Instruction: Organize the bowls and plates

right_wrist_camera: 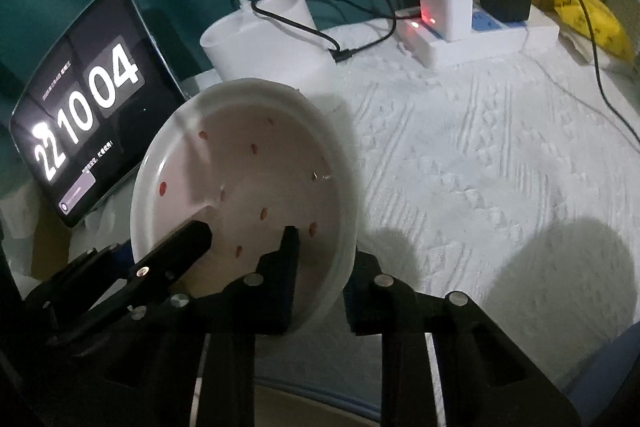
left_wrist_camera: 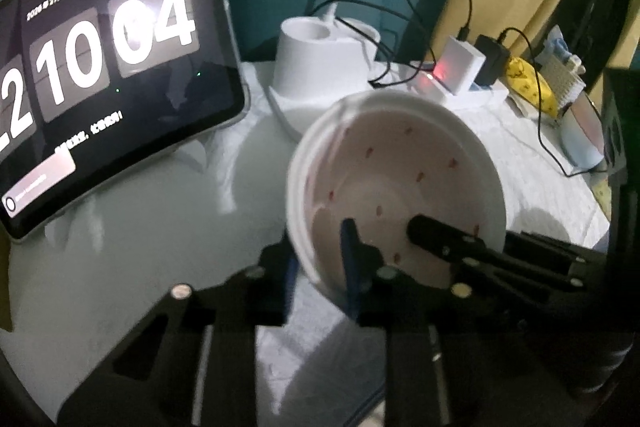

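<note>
A white bowl (left_wrist_camera: 400,179) with small red specks hangs tilted above the table, its inside facing the cameras. My left gripper (left_wrist_camera: 320,255) is shut on its lower left rim, with the blue-padded finger (left_wrist_camera: 350,251) inside and the other outside. In the right wrist view the same bowl (right_wrist_camera: 248,179) shows, and my right gripper (right_wrist_camera: 324,267) is shut on its lower right rim, one finger inside and one outside. The right gripper's finger (left_wrist_camera: 436,233) reaches into the bowl from the right, and the left gripper's finger (right_wrist_camera: 188,239) from the left.
A tablet (left_wrist_camera: 100,99) showing a clock leans at the back left. Behind the bowl stand a white lamp base (left_wrist_camera: 316,67) and a power strip (right_wrist_camera: 500,39) with chargers and loose black cables. A yellow packet (right_wrist_camera: 588,11) lies far right. A white textured cloth (right_wrist_camera: 480,167) covers the table.
</note>
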`<action>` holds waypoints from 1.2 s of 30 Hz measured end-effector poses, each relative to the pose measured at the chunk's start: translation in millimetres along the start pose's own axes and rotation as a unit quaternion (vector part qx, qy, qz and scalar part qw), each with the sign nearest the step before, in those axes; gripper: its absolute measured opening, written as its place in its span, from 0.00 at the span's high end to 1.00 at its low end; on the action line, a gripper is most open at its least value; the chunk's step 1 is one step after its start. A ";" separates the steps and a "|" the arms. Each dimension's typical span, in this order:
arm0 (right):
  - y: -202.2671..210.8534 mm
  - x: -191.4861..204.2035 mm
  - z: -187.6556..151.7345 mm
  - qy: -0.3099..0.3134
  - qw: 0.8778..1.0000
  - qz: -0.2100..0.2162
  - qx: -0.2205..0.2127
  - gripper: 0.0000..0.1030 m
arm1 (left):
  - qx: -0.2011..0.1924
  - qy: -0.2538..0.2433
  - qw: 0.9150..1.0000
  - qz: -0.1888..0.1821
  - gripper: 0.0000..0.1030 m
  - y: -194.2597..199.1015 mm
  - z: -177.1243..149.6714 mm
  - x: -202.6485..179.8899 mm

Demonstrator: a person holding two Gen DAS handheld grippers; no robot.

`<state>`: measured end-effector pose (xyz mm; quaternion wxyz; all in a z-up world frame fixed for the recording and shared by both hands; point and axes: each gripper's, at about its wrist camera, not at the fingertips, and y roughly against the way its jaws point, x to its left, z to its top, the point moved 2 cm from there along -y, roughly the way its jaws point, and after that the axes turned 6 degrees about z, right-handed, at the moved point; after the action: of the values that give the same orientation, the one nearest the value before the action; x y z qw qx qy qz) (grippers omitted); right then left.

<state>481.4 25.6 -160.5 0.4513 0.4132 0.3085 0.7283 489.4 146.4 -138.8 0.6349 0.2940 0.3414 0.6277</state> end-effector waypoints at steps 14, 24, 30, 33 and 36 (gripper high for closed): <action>8.4 2.3 -9.3 0.009 1.000 -0.007 -0.014 0.81 | -0.019 -0.007 1.000 -0.002 0.84 14.3 -9.0 -4.0; 45.4 6.7 -18.5 0.015 0.999 -0.010 -0.043 0.81 | -0.051 -0.022 0.998 -0.008 0.84 42.4 -14.2 -11.6; 68.7 8.7 -26.3 0.019 0.998 -0.010 -0.058 0.81 | -0.072 -0.032 0.997 -0.005 0.84 62.0 -19.5 -20.9; 79.9 9.4 -28.7 0.023 0.998 -0.010 -0.065 0.81 | -0.087 -0.039 0.995 0.000 0.84 74.9 -19.8 -28.2; 92.4 8.4 -32.8 0.024 0.997 -0.009 -0.075 0.81 | -0.097 -0.040 0.994 0.000 0.84 87.6 -22.6 -34.3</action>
<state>413.3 -6.4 -97.2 0.4802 0.3580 0.2679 0.7547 419.7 114.4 -79.8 0.6733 0.2563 0.2531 0.6456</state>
